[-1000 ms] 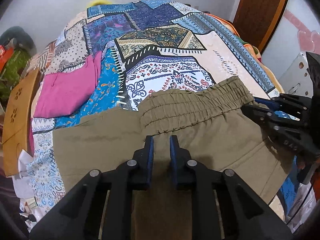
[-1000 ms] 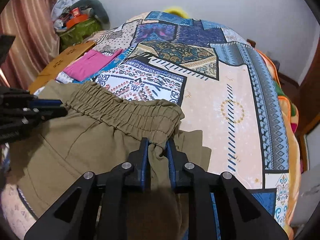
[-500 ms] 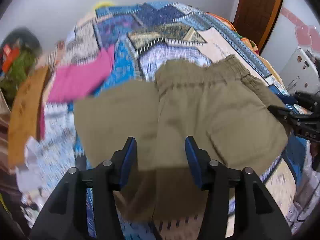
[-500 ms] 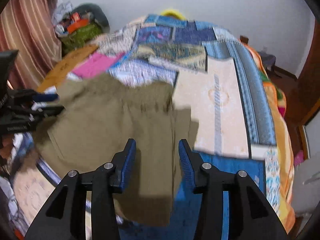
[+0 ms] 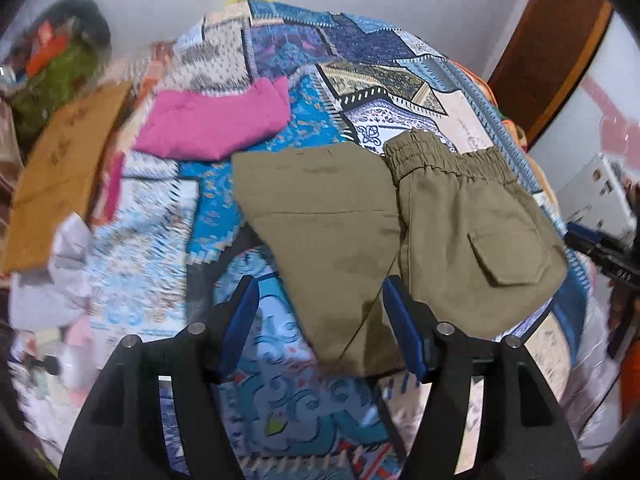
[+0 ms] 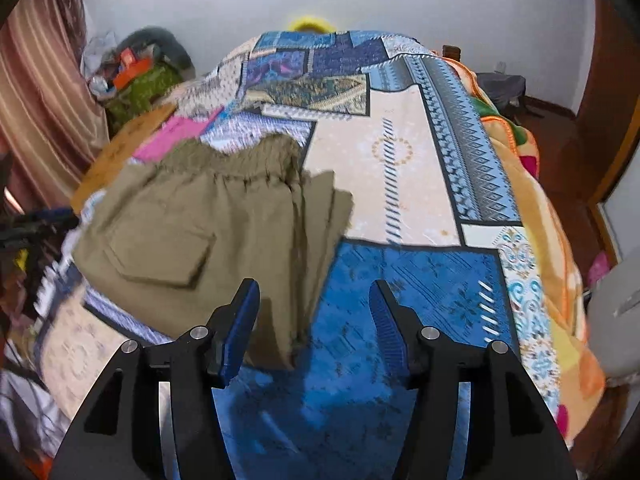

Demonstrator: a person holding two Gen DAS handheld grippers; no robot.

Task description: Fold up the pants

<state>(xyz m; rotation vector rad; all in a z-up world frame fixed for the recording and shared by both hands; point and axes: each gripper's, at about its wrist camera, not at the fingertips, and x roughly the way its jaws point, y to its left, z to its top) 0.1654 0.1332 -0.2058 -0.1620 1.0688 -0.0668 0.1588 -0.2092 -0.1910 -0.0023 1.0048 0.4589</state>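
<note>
Pants [image 5: 400, 216] lie folded on bed [image 6: 400, 168], waistband at far end. Left tool [image 5: 320, 316] jaws apart, empty, near hem just ahead. Right tool [image 6: 314, 312] also apart, pants ahead-left. Left tool nearer.

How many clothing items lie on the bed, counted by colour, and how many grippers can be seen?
Olive green pants: 1
Pink garment: 1
Grippers, both open: 2, the left gripper and the right gripper
Total: 4
</note>
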